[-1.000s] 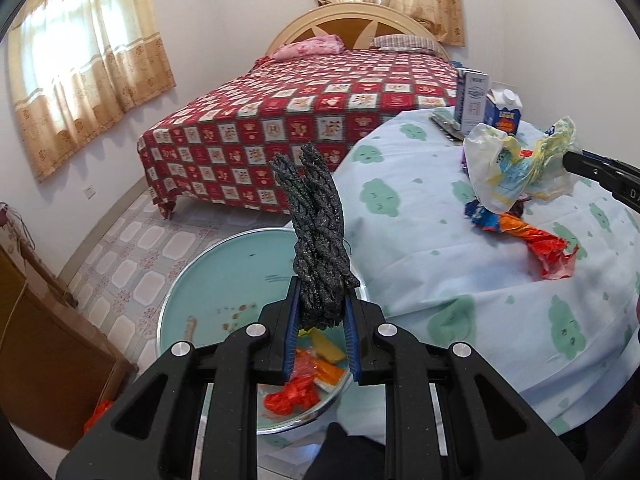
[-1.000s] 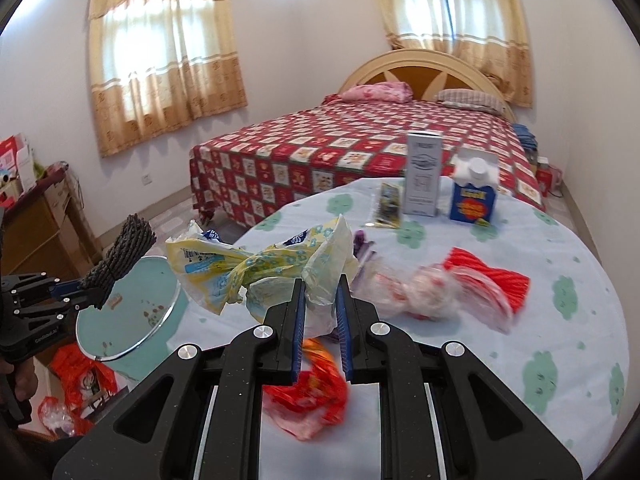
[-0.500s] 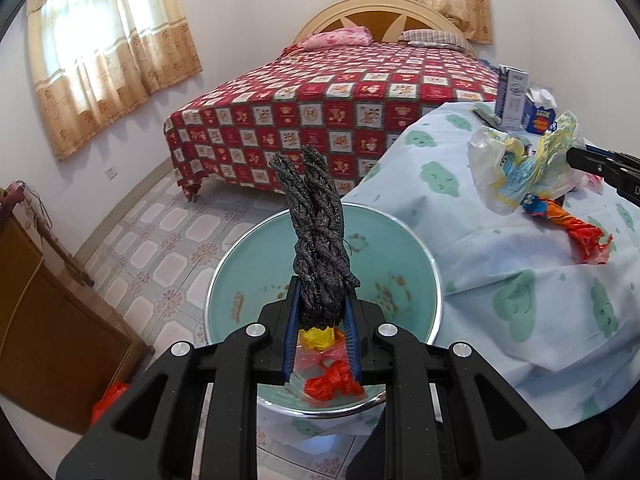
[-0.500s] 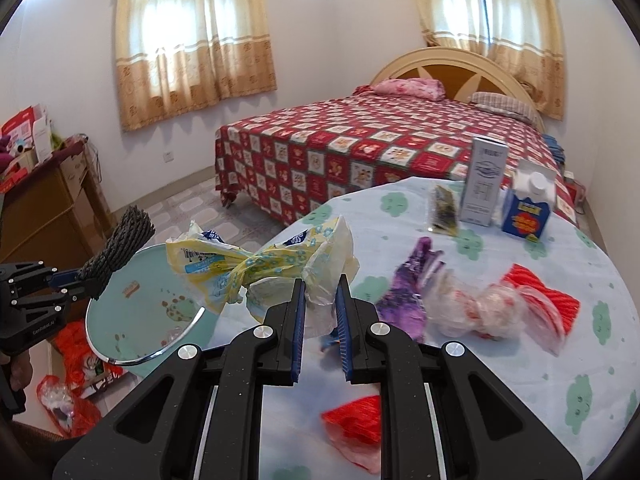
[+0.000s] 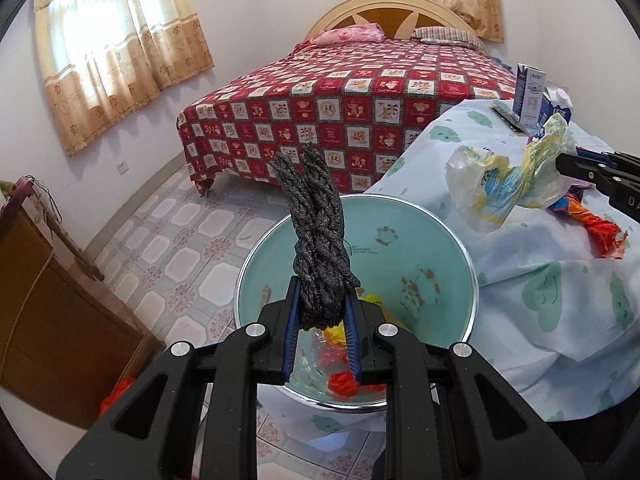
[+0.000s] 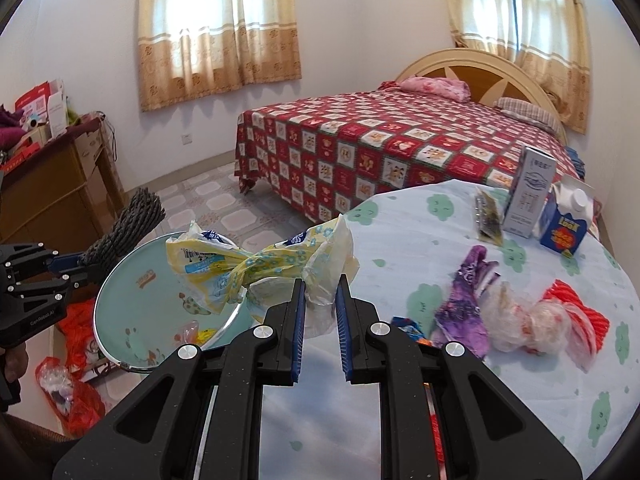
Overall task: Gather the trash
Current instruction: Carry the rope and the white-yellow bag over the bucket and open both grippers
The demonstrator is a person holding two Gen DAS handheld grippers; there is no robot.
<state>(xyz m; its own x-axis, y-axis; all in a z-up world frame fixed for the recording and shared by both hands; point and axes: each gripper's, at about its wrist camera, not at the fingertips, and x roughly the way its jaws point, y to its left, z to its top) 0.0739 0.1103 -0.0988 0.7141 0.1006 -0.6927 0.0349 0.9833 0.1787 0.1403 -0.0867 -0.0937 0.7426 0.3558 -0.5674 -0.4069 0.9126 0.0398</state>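
Observation:
My left gripper (image 5: pixel 322 300) is shut on a bundle of dark grey braided rope (image 5: pixel 316 232), held upright over a teal basin (image 5: pixel 448 248) beside the table; red and yellow wrappers (image 5: pixel 344 384) lie in the basin's bottom. My right gripper (image 6: pixel 319 292) is shut on a twisted yellow-and-white plastic wrapper (image 6: pixel 248 268), which hangs at the table's left edge, partly over the basin (image 6: pixel 132 304). The left wrist view shows that wrapper (image 5: pixel 504 184) in the air at the right. The rope (image 6: pixel 128 224) and left gripper (image 6: pixel 76 262) appear at the far left of the right wrist view.
On the round table with a cloud-print cloth (image 6: pixel 400 240) lie a purple wrapper (image 6: pixel 468 304), a clear bag (image 6: pixel 520 324), red plastic (image 6: pixel 580 316), a grey carton (image 6: pixel 528 196) and a blue carton (image 6: pixel 564 228). A bed (image 5: pixel 360 100) stands behind, a wooden cabinet (image 5: pixel 48 304) at the left.
Both grippers have moved leftwards towards the basin. The rope now hangs over the basin's middle, and the yellow wrapper has travelled from above the table to its left edge.

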